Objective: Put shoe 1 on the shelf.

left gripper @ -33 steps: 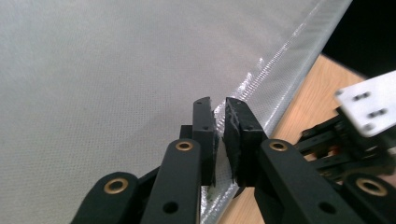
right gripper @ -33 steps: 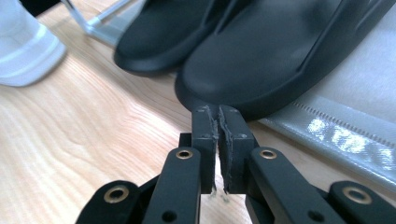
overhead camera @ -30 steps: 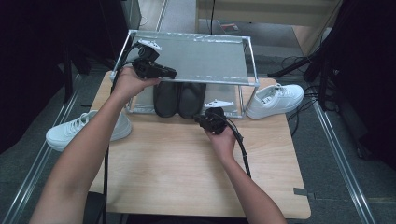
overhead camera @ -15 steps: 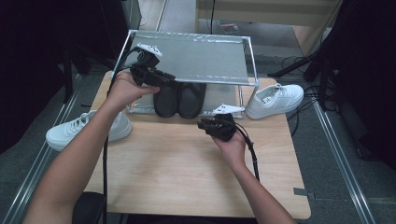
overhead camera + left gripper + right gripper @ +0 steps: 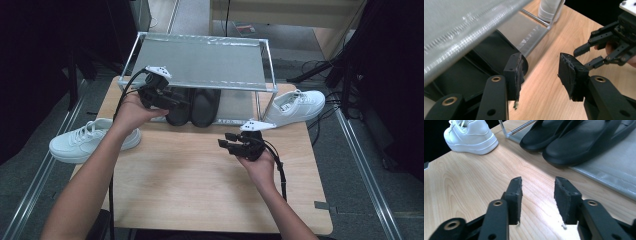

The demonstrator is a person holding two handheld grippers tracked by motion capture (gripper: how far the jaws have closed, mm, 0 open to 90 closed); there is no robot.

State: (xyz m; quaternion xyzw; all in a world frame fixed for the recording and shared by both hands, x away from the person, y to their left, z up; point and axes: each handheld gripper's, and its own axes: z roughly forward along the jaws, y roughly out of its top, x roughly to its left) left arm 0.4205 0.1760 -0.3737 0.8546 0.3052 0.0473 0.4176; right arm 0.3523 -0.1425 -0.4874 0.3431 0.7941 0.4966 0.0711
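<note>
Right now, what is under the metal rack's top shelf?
Under the rack's top shelf a pair of black shoes sits side by side on the lower shelf, toes pointing out toward the person. The top shelf covers their heels and whatever lies behind.

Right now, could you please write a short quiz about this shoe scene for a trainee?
1. True or false: the black shoes lie on the lower shelf of the metal rack.
2. How many white sneakers are in the high view?
A. one
B. two
C. three
3. What is between the jaws of the right gripper?

Key:
1. True.
2. B: one white sneaker at the table's left edge, the other white sneaker beside the rack's right end.
3. Nothing. Its jaws have just been opening and stand apart over the wooden table, as do those of the left gripper.
</note>
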